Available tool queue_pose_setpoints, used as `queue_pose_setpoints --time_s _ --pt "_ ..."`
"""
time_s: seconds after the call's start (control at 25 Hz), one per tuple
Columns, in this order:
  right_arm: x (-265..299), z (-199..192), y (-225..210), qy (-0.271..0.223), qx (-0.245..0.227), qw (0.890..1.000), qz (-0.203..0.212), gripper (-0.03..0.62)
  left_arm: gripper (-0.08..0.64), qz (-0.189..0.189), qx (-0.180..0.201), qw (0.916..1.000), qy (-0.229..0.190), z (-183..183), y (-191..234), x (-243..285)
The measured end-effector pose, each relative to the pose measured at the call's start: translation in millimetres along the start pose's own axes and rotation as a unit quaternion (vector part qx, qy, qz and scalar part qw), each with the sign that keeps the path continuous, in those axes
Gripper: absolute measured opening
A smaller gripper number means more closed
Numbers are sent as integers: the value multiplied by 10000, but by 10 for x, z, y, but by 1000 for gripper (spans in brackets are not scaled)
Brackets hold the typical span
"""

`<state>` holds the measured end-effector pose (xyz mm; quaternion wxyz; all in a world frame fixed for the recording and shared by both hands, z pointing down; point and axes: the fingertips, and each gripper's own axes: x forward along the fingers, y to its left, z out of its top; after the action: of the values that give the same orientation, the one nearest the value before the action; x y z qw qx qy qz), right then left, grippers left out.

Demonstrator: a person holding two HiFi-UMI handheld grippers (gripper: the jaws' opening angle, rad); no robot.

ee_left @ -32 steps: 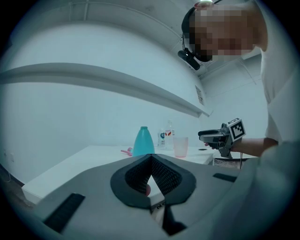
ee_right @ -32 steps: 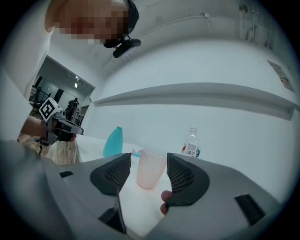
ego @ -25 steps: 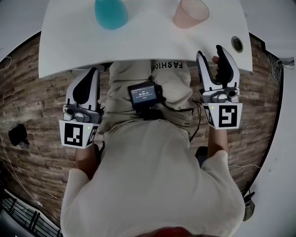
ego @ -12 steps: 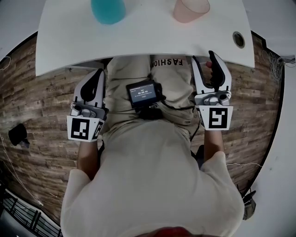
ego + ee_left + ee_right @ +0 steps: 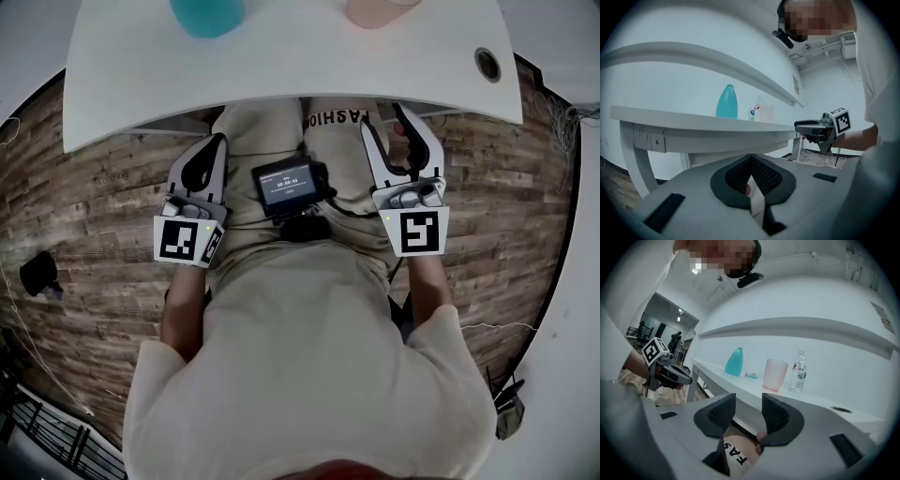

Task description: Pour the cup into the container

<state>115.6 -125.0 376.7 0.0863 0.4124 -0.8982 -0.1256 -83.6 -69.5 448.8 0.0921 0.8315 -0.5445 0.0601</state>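
A pink translucent cup [image 5: 776,374] stands on the white table [image 5: 281,66], its base just visible at the top edge [image 5: 375,11] of the head view. A teal bottle-shaped container [image 5: 735,362] stands to its left [image 5: 206,14]. Both grippers hang below the table's near edge, over the person's lap, far from the cup. My left gripper [image 5: 214,148] is shut with nothing in it [image 5: 751,159]. My right gripper [image 5: 386,117] is open, its jaws have just been closing, and nothing is between the pads [image 5: 749,401].
A clear water bottle [image 5: 799,370] stands right of the cup, and a small object [image 5: 751,375] lies between cup and container. A cable hole [image 5: 487,64] sits at the table's right end. A small screen device [image 5: 288,185] hangs on the person's chest. Brick-pattern floor lies below.
Both grippers have sunk from the table's edge toward the lap and drawn inward. The right jaws have narrowed. Cup and container have slid toward the head view's top edge.
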Motion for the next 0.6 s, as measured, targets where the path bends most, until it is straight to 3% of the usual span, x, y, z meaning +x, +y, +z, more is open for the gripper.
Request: queue_pose_setpoints --time_s 0.36,0.6 --pt "54 -386 278 240 -17 9992 331 164 9 -81 -62 9997 236 -310 -54 162" --pt "72 -685 343 510 309 9970 488 152 9 -69 -145 9991 400 -449 -95 229"
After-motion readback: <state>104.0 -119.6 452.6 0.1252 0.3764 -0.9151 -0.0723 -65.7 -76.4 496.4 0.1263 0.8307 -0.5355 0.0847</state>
